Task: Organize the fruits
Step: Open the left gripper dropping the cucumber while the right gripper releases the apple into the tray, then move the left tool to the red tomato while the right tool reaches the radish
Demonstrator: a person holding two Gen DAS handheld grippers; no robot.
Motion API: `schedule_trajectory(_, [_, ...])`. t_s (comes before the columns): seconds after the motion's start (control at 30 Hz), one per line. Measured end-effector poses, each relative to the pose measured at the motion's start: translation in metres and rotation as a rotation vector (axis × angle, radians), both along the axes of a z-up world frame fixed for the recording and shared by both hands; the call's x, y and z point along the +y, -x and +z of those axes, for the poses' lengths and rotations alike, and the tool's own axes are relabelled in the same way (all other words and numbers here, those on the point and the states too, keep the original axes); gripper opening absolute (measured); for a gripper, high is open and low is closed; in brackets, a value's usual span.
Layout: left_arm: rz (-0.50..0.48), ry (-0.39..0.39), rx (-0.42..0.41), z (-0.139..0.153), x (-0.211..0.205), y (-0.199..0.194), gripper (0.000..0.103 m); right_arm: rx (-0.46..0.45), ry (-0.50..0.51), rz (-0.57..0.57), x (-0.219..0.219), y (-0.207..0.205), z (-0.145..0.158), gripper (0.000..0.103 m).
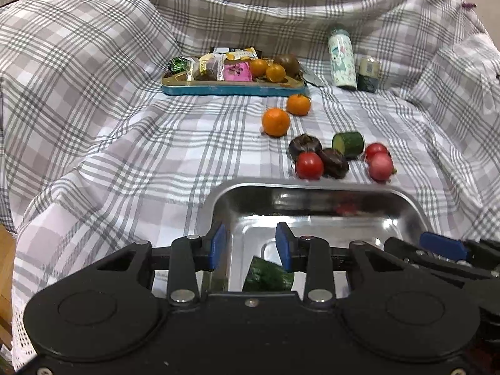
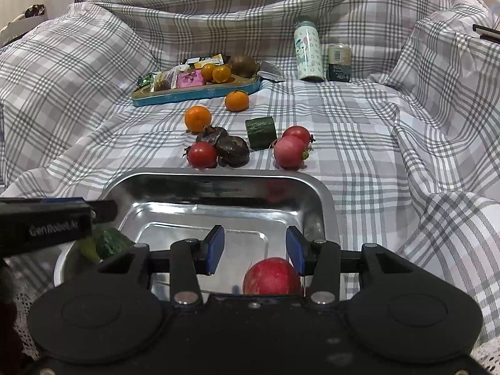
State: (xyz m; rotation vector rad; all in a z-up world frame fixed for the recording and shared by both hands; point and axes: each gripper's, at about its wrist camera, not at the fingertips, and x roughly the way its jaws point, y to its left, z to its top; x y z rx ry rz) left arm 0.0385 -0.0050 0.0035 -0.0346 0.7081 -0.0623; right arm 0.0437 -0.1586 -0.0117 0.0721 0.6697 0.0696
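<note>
Hovering over the steel tray [image 2: 318, 200] at six o'clock, both the left gripper [image 1: 251, 245] and right gripper [image 2: 254, 251] are held narrowly parted and empty, cucumber piece [image 1: 268, 276] and red fruit [image 2: 271, 276] evidently deposited beneath, while loose fruits [image 2: 200, 154] are left at twelve o'clock for collection.

You're in home setting: checked cloth [image 1: 125, 143] draped over furniture, snack tray [image 1: 232, 87], flask [image 1: 342, 59], wood floor [image 1: 6, 268] at edge
</note>
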Motion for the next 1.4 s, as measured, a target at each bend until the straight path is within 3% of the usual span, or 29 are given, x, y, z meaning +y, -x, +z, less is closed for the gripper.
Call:
schedule_trajectory(0.63, [-0.052,-0.037,-0.01,0.016,-0.022,-0.057,0.045,-0.051,-0.004,-0.081,-0.037,-0.067,0.026,0.047])
schedule_trajectory(1.4, [-0.153,-0.064,0.038,-0.004,-0.056,-0.091,0.045,-0.05,-0.07,-0.055,-0.046,-0.111,0.008,0.047])
